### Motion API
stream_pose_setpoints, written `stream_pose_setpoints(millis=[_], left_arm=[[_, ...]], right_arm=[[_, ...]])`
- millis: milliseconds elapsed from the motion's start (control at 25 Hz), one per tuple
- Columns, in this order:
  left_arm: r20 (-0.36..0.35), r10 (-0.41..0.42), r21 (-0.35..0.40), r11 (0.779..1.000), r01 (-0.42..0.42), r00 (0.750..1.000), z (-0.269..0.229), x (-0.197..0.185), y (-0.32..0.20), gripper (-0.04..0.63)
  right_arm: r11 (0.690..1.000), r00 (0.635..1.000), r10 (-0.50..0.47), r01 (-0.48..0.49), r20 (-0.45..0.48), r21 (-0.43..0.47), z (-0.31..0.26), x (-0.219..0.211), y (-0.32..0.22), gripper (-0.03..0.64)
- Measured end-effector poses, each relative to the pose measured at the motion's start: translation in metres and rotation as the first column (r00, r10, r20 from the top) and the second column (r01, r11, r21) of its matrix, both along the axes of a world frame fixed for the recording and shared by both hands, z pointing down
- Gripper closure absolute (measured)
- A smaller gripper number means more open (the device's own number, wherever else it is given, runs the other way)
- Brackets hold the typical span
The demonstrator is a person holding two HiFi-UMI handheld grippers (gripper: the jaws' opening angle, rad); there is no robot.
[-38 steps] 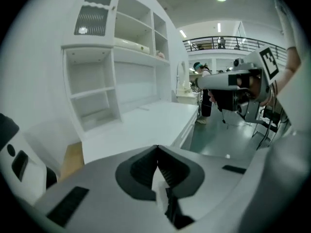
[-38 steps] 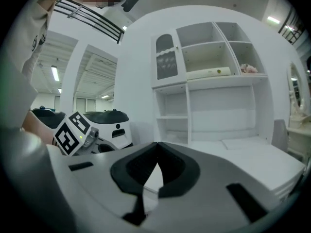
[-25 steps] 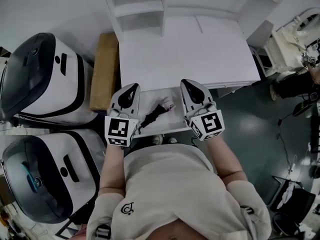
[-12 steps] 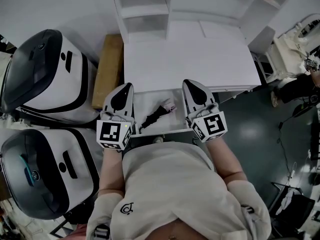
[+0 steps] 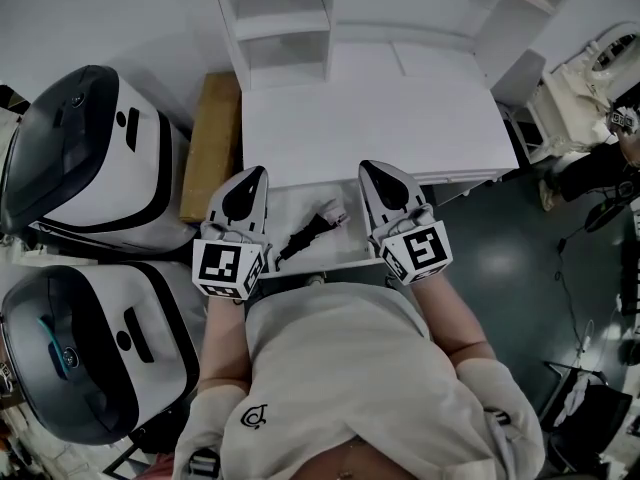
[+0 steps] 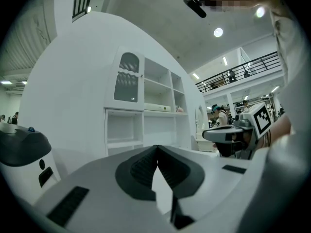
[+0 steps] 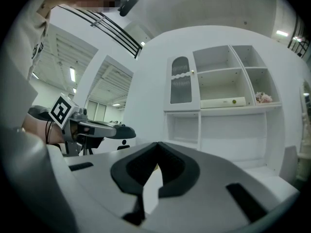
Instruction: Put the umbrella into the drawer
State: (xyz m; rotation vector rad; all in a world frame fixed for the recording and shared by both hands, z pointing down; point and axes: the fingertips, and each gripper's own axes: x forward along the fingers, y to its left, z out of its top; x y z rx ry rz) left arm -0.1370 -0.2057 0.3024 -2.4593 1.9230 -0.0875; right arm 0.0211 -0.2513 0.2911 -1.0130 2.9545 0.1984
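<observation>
A black folded umbrella (image 5: 308,232) with a pinkish tip lies slanted inside the open white drawer (image 5: 330,259) below the desk's front edge. My left gripper (image 5: 250,176) hovers at the drawer's left side, shut and holding nothing; in its own view the jaws (image 6: 157,147) meet at the tips. At the drawer's right side my right gripper (image 5: 373,169) is also shut and empty, its tips (image 7: 156,145) together. Both point level toward the desk, with the umbrella between them and touching neither. Each gripper view shows the other gripper off to the side.
The white desk top (image 5: 370,118) lies ahead, with a white shelf unit (image 5: 285,18) at its back. Two large white-and-black machines (image 5: 95,158) (image 5: 90,358) stand at the left, a cardboard box (image 5: 210,143) beside the desk. Dark floor and a pale bag (image 5: 580,78) are at the right.
My left gripper has risen a little and drawn slightly left, away from the umbrella's near end. The umbrella and the right gripper have kept their places.
</observation>
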Motion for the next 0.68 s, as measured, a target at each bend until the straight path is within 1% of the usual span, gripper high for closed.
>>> stream_pose_setpoints(millis=[200,680], left_arm=[[0.03,-0.001,-0.015,1.0,0.001,1.0,0.003,0.002,-0.006,0.583],[0.027,-0.005,-0.024,1.0,0.006,1.0,0.005,0.006,-0.02,0.583]], right_arm=[[1.0,1.0,-0.011,0.011,0.005,0.014,-0.004,0.001,-0.006,0.614],[1.0,1.0,-0.02,0.02,0.007,-0.001,0.0,0.0,-0.017,0.614]])
